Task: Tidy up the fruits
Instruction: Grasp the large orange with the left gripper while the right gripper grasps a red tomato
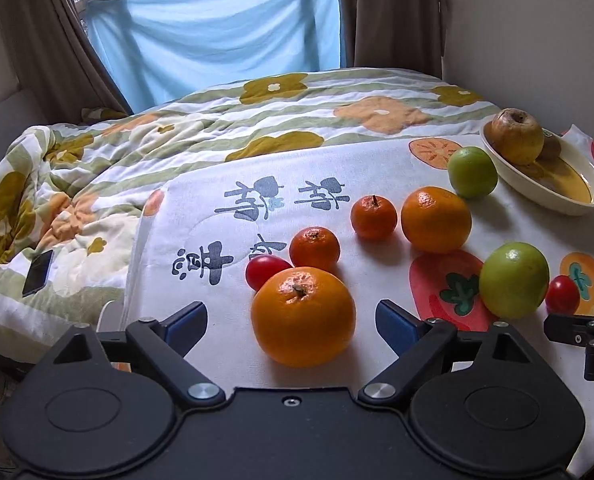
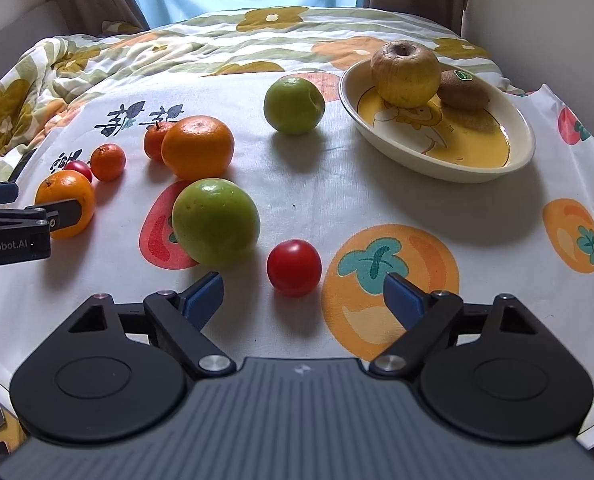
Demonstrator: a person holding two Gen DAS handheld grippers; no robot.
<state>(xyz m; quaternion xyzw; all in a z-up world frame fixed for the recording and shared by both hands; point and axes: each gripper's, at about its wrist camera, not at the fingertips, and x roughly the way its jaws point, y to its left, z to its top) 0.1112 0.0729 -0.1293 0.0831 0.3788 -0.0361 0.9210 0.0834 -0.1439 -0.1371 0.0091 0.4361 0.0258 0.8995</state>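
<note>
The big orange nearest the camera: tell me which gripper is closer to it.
Left. The left gripper straddles the big orange, open. The right gripper is off to its right, around the red tomato.

A white fruit-printed cloth [image 1: 201, 216] is lying over a rumpled floral quilt [image 1: 77, 168]. A dark flat phone [image 1: 37, 267] is resting on the quilt, left. Far behind, a pale blue sheet [image 1: 217, 40] is hanging between brown curtains [image 1: 37, 32].

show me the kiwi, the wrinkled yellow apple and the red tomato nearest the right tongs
kiwi [image 2: 464, 91], right wrist view, middle of its brown skin
wrinkled yellow apple [image 2: 406, 74], right wrist view, centre of its front face
red tomato [image 2: 293, 267], right wrist view, middle of its top side
</note>
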